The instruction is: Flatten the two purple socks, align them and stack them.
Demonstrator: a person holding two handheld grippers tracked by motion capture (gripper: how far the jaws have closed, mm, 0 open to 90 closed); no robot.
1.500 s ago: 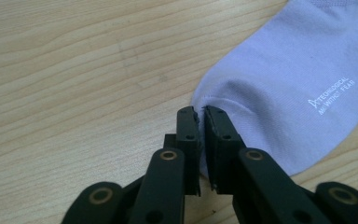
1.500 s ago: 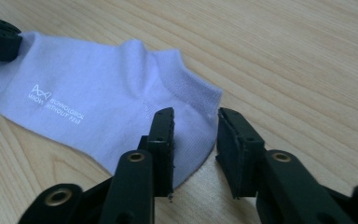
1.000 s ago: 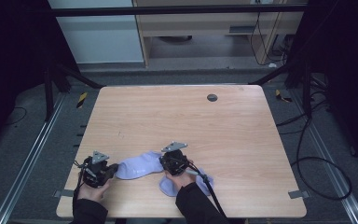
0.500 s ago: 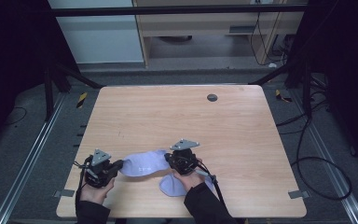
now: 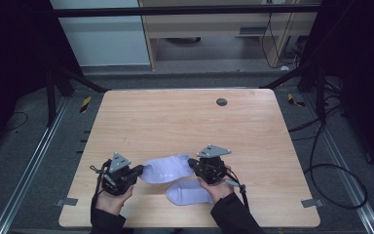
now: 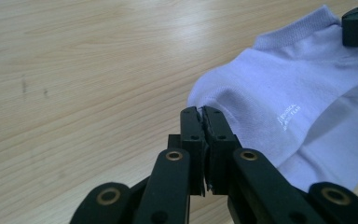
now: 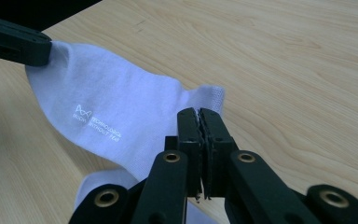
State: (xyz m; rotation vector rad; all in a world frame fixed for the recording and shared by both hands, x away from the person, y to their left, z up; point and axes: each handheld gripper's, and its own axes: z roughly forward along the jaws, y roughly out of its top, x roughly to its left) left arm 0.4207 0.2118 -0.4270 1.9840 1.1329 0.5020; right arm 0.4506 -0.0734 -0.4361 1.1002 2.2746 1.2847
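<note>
That pale lilac ankle sock (image 5: 164,169) is strung between your two grippers, above the light wooden table (image 5: 185,122). Your left gripper (image 6: 200,122) has its jaws pressed together on one end of the sock, and your right gripper (image 7: 198,122) is pinching the other end the same way. A second lilac sock (image 5: 190,192) lies flat on the table just below the right jaws. Risk as I see it: both pinches only catch thin fabric at the very edge, so pulling the hands apart too hard could pop one end free. The hanging middle could also drag the lower sock out of place.
</note>
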